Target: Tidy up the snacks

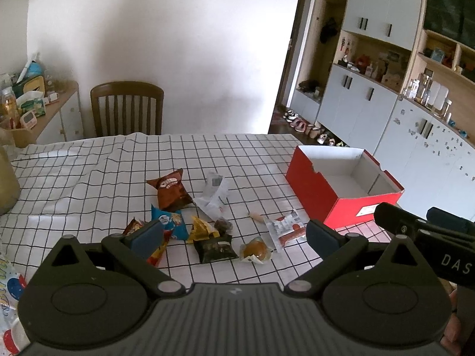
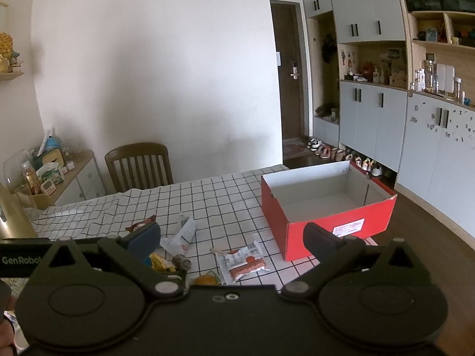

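Note:
Several snack packets lie in a loose pile on the checked tablecloth [image 1: 98, 175]: a brown chip bag [image 1: 172, 190], a white wrapper [image 1: 214, 195], a blue packet [image 1: 170, 221], a dark packet [image 1: 215, 247], a bun [image 1: 256, 249] and a sausage pack [image 1: 286, 228]. An empty red box [image 1: 344, 184] stands open to the right. My left gripper [image 1: 234, 235] is open and empty above the pile's near side. My right gripper [image 2: 233, 238] is open and empty above the sausage pack [image 2: 243, 262], with the red box [image 2: 326, 204] just beyond to the right.
A wooden chair [image 1: 127, 108] stands at the table's far edge. A cluttered side cabinet [image 1: 35, 101] is at the left wall. Tall cupboards [image 1: 386, 98] and shoes line the right side. A colourful patterned item [image 1: 9, 279] lies at the near left.

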Demonstrator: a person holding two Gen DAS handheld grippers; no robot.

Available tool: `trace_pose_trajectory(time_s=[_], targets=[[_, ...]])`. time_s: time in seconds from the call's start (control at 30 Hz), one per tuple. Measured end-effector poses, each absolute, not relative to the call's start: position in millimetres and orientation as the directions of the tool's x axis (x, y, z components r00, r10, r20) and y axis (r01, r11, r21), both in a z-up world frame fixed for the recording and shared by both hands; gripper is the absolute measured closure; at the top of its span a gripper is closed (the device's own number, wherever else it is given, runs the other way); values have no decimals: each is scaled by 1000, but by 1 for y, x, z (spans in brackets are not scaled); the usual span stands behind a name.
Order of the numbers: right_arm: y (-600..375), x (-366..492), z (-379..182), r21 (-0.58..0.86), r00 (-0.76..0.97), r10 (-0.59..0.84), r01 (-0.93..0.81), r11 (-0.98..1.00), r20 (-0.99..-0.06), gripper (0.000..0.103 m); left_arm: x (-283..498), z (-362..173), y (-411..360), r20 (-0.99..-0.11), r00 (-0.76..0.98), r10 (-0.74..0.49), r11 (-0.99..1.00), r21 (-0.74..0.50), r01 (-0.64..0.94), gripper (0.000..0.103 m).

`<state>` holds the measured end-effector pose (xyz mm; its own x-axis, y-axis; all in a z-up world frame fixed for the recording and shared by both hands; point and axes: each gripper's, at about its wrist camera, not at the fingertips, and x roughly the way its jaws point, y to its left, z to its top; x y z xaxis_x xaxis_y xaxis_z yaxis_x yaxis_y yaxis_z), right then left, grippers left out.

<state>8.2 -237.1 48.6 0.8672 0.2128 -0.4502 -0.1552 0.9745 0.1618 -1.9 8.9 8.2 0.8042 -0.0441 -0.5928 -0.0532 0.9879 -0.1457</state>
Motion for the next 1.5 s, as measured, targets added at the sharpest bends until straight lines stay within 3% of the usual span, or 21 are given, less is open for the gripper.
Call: trace_pose_trajectory(time_s=[0.77, 0.97, 1.33, 1.5], targets=[[-220, 46, 34, 162, 821, 259, -204, 966, -508, 0, 24, -15, 31, -659, 752, -26, 973, -188, -132, 0], [-223, 68, 22, 185, 786, 238, -160, 970, -571, 0, 39, -36, 55, -708, 705, -29, 958, -221, -182, 0], [-243, 134, -26, 196, 685, 152, -13, 981, -712, 1, 95, -84, 108, -814, 581, 14, 969, -132, -209, 0], [-242, 172, -50, 204, 599, 111, 89, 975, -793, 6, 123, -100, 139, -866, 499, 28, 929, -161, -332, 0]])
